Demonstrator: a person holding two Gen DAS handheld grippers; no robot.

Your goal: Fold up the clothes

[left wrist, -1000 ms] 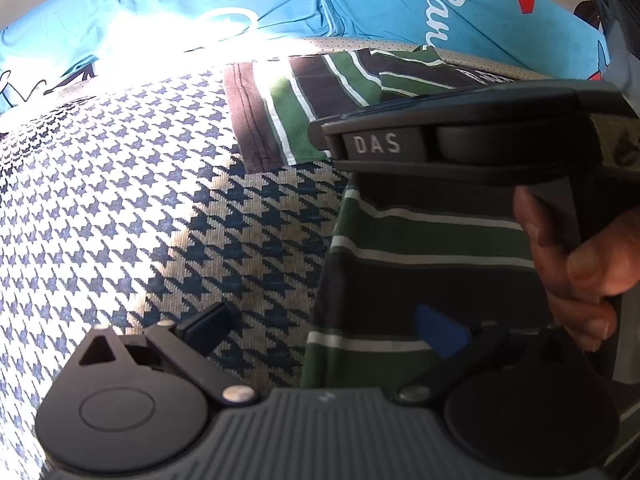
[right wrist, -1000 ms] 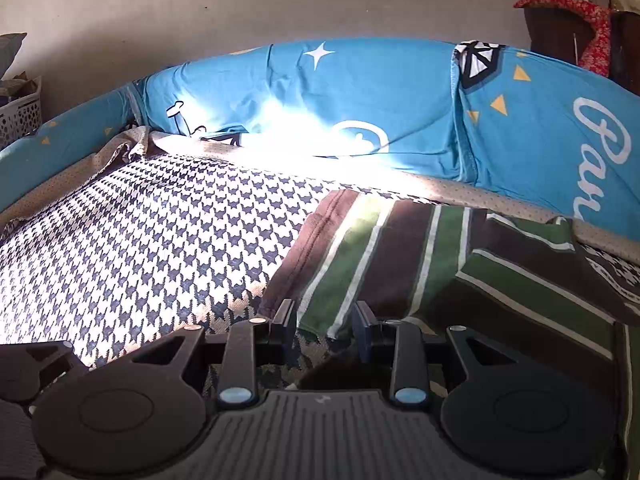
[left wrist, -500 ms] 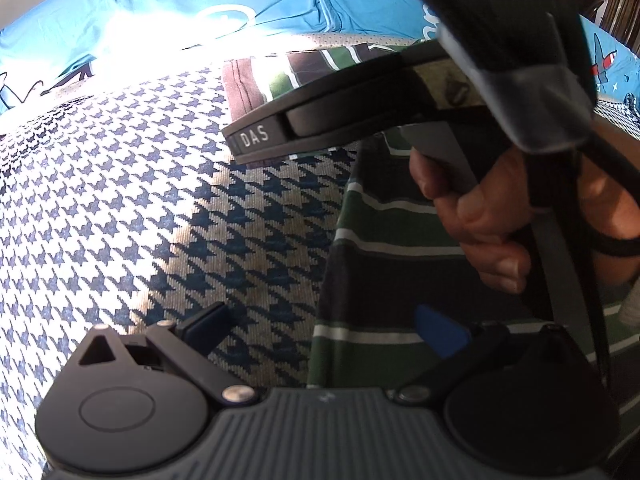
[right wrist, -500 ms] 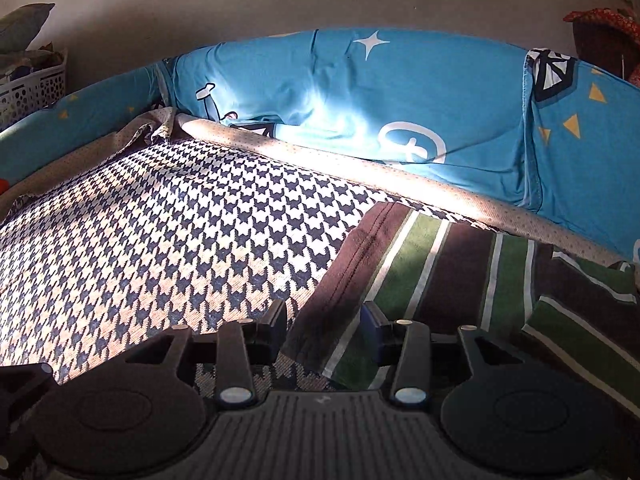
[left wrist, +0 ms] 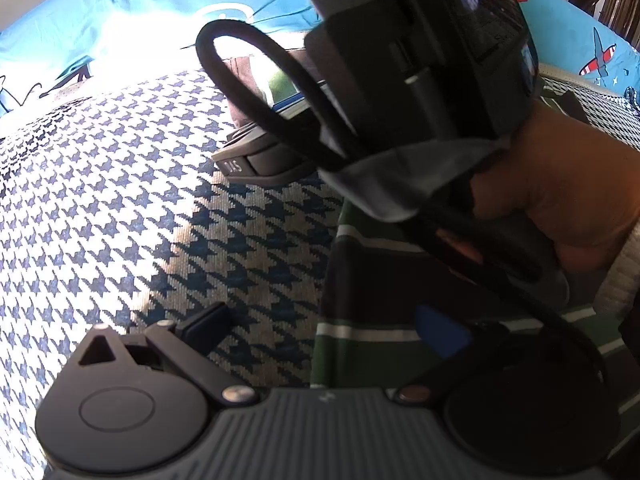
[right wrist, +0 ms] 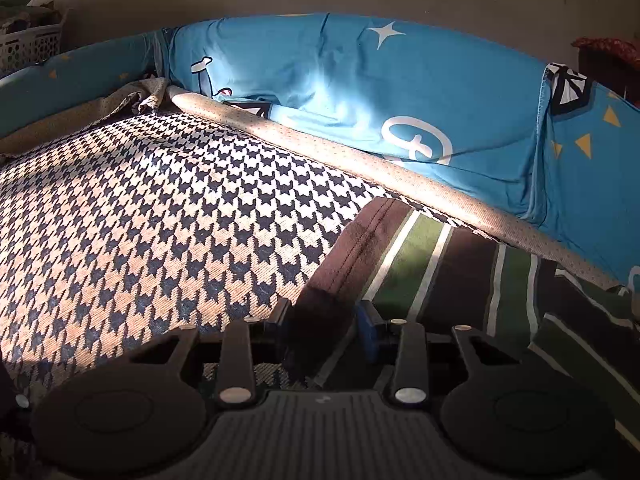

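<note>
A striped garment [right wrist: 424,264] in green, dark brown and white lies flat on the houndstooth bed cover [right wrist: 168,208]. Its maroon hem corner [right wrist: 324,304] sits between the fingers of my right gripper [right wrist: 323,322], which is open and low over the cloth. In the left wrist view my left gripper [left wrist: 324,326] is wide open, straddling the garment's left edge [left wrist: 336,312]. One finger [left wrist: 206,322] is over the bed cover and the blue pad [left wrist: 440,332] over the cloth. The right gripper body [left wrist: 420,60] and the hand [left wrist: 560,184] holding it cross above and hide much of the garment.
Blue printed cushions [right wrist: 360,92] and a beige piped edge [right wrist: 320,152] border the bed at the back. A white basket [right wrist: 28,44] stands at the far left. Houndstooth cover stretches left of the garment. A cable loop [left wrist: 248,80] hangs from the right gripper.
The right gripper has moved left and down onto the garment's hem corner, which now lies between its fingers. In the left wrist view its body and the hand fill more of the frame. The left gripper has stayed put.
</note>
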